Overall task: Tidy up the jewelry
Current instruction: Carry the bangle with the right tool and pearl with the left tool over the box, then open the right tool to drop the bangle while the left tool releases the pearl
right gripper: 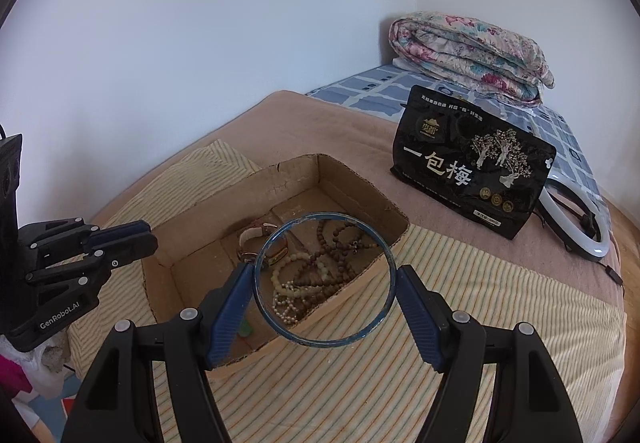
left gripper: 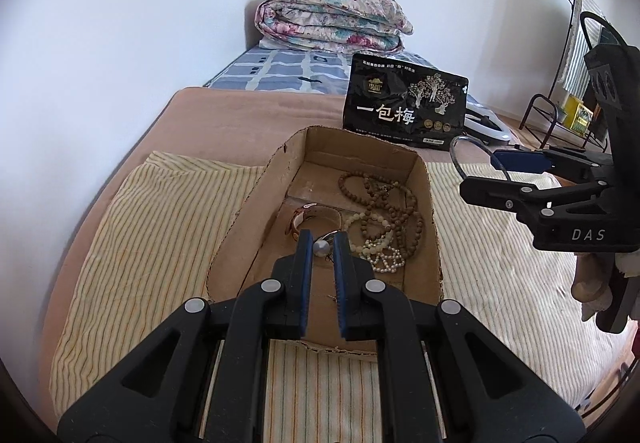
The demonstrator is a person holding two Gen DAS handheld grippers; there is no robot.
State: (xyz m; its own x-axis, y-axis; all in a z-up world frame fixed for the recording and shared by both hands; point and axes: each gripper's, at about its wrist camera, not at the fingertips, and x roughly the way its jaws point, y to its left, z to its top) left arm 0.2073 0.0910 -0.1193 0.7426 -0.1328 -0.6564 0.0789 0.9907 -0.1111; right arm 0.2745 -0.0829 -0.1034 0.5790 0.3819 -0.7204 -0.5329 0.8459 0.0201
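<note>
An open cardboard box [left gripper: 434,227] [right gripper: 200,219] lies on a striped cloth on the bed. It holds brown bead strands [left gripper: 400,203] [right gripper: 336,243], pale bead bracelets [left gripper: 380,247] [right gripper: 288,291] and a watch [left gripper: 308,219] [right gripper: 260,239]. My left gripper [left gripper: 323,247] hovers over the box's near end, jaws narrowly apart around a small round silver piece [left gripper: 321,248]; contact is unclear. It also shows in the right wrist view [right gripper: 132,235]. My right gripper [right gripper: 325,279] is shut on a blue bangle [right gripper: 280,329] [left gripper: 460,163], held above the box's right edge.
A black snack bag [left gripper: 404,103] [right gripper: 472,163] stands behind the box. A folded floral quilt [left gripper: 332,21] [right gripper: 468,47] lies at the bed's far end. A white ring light [right gripper: 576,227] lies right of the bag. A metal rack [left gripper: 560,115] stands at the right.
</note>
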